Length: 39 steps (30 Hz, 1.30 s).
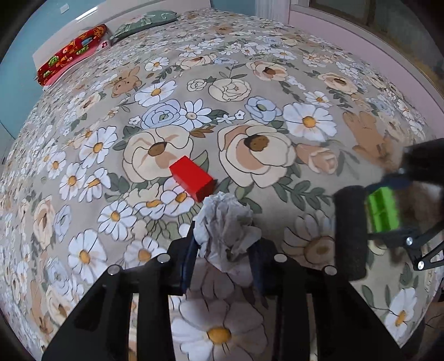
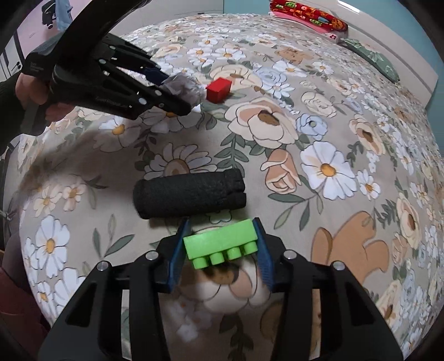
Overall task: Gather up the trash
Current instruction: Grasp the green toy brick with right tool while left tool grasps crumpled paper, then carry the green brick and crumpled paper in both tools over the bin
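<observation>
My left gripper (image 1: 224, 236) is shut on a crumpled white paper ball (image 1: 224, 222), held just above the flowered bedspread; it also shows in the right wrist view (image 2: 183, 86). A red block (image 1: 193, 178) lies on the bed just beyond the paper ball and shows in the right wrist view (image 2: 218, 89) too. My right gripper (image 2: 222, 244) is shut on a green toy brick (image 2: 222, 244), studs facing the camera; the brick shows in the left wrist view (image 1: 383, 208) at the right. A black foam cylinder (image 2: 190, 193) lies on the bed just in front of the right gripper.
The flowered bedspread (image 1: 249, 97) covers the whole bed. A red patterned pillow (image 1: 69, 52) and a green pillow (image 1: 144, 23) lie at the headboard. A pink wall (image 1: 360, 33) runs along the far right side.
</observation>
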Each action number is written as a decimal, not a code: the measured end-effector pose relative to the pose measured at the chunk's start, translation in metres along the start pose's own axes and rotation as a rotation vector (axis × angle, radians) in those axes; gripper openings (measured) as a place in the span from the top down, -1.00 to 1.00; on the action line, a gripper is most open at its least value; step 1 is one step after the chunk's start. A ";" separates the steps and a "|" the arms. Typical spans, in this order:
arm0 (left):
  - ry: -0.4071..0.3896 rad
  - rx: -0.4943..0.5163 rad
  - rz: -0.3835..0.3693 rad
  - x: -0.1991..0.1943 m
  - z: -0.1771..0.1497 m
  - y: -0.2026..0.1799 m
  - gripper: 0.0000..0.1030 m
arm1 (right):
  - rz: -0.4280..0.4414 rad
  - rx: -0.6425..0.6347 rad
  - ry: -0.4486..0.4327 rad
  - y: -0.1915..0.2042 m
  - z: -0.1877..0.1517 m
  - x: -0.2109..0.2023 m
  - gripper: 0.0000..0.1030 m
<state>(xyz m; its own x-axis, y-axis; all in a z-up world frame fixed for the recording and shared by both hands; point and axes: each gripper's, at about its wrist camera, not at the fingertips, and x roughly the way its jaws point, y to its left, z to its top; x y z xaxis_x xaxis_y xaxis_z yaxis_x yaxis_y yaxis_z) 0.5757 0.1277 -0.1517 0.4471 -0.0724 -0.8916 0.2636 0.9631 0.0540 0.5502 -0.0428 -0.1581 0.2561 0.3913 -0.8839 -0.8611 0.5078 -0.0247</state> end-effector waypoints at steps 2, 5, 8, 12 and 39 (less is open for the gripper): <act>-0.009 -0.011 0.003 -0.013 -0.001 -0.001 0.31 | -0.011 -0.001 -0.005 0.003 0.000 -0.011 0.10; -0.032 -0.021 0.007 -0.036 -0.002 -0.004 0.31 | -0.037 -0.009 -0.018 0.009 0.001 -0.034 0.10; -0.056 -0.003 0.026 -0.069 -0.005 -0.013 0.31 | -0.061 -0.016 -0.044 0.019 0.005 -0.064 0.10; -0.083 0.023 0.065 -0.113 -0.007 -0.024 0.31 | -0.098 -0.045 -0.091 0.038 0.009 -0.112 0.10; -0.280 0.107 0.167 -0.388 -0.146 -0.148 0.31 | -0.275 -0.198 -0.321 0.251 -0.046 -0.373 0.10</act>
<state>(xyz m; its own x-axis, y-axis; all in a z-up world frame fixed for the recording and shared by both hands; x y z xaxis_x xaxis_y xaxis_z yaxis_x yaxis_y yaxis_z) 0.2391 0.0513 0.1204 0.7050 0.0015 -0.7092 0.2483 0.9362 0.2488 0.2180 -0.0968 0.1441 0.5826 0.4964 -0.6436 -0.8016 0.4819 -0.3540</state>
